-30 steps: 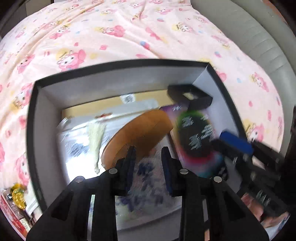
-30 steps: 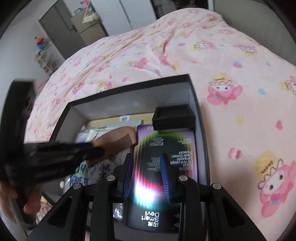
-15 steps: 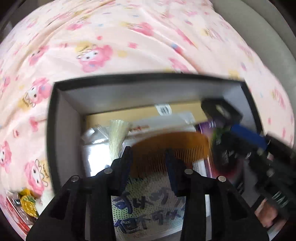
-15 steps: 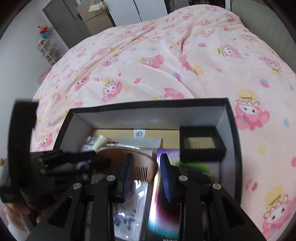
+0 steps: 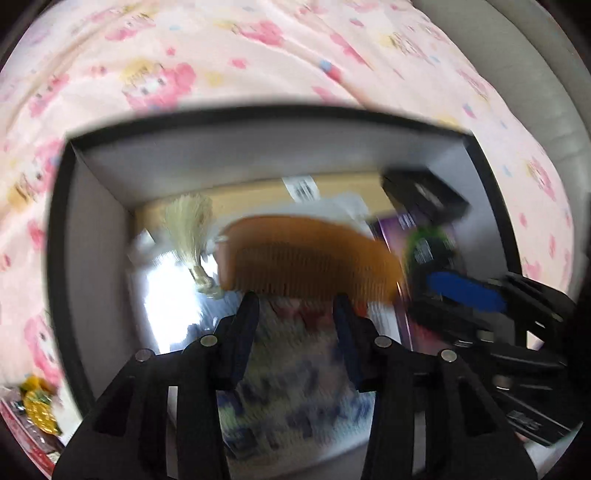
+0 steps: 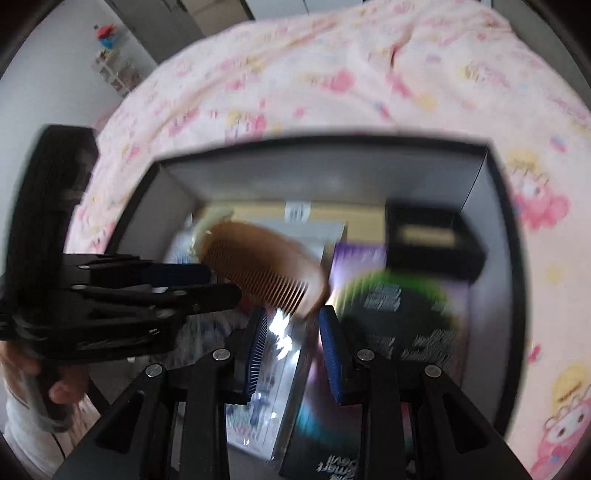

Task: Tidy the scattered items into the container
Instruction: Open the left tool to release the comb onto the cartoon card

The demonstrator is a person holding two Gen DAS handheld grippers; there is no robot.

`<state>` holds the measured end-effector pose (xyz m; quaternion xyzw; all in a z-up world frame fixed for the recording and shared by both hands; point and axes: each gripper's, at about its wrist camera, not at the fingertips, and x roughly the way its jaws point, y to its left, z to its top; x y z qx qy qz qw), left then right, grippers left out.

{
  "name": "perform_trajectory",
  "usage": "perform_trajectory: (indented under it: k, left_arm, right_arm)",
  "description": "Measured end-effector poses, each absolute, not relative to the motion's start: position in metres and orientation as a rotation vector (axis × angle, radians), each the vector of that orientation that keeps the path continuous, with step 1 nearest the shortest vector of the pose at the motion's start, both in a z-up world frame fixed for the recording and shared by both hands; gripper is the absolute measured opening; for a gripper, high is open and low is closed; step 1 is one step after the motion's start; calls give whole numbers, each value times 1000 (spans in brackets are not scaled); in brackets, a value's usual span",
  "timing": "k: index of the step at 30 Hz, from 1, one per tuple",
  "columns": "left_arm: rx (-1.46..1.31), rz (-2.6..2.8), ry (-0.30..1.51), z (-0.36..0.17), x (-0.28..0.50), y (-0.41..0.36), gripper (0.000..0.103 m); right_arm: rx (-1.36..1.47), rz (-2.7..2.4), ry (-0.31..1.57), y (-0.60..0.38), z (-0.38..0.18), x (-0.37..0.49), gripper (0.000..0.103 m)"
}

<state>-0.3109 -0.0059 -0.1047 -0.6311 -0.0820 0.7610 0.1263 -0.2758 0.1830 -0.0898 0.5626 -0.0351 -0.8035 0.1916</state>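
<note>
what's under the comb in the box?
The comb lies on clear packets over a tan flat box. What it covers is hidden.

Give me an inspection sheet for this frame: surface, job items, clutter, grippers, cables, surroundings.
Surface: pink cartoon-print bedspread.
Job items: open black box holds a wooden comb, pale tassel, small black case, purple packet, printed pouch.
Clutter: yellow wrapped item outside the box.
Grippers: left gripper jaws opening, empty; right gripper jaws apart, empty.
Cables: nothing seen.
Surroundings: grey cabinet, shelf; frames blurred.
</note>
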Motion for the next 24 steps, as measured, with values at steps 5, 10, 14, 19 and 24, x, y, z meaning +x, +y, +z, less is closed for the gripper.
perform_trajectory:
  k: [5, 10, 14, 19, 24]
  left_arm:
    - [-1773, 2247, -338, -96, -305, -18, 42]
    - [-1778, 2213, -430, -108, -301, -21, 42]
    - [-1752, 2196, -494, -116, -308, -14, 43]
    - [-1738, 2185, -526, -120, -312, -16, 43]
    - [-1737, 2171, -541, -123, -315, -15, 43]
  right_arm:
    - [1549, -2293, -134, 202, -72, -284, 26]
    - [1619, -2087, -1, 168, -91, -280, 26]
    - [1657, -2077, 44, 148, -98, -285, 26]
    - [1700, -2035, 45, 143, -104, -294, 27]
    - [1700, -2103, 182, 137, -108, -305, 30]
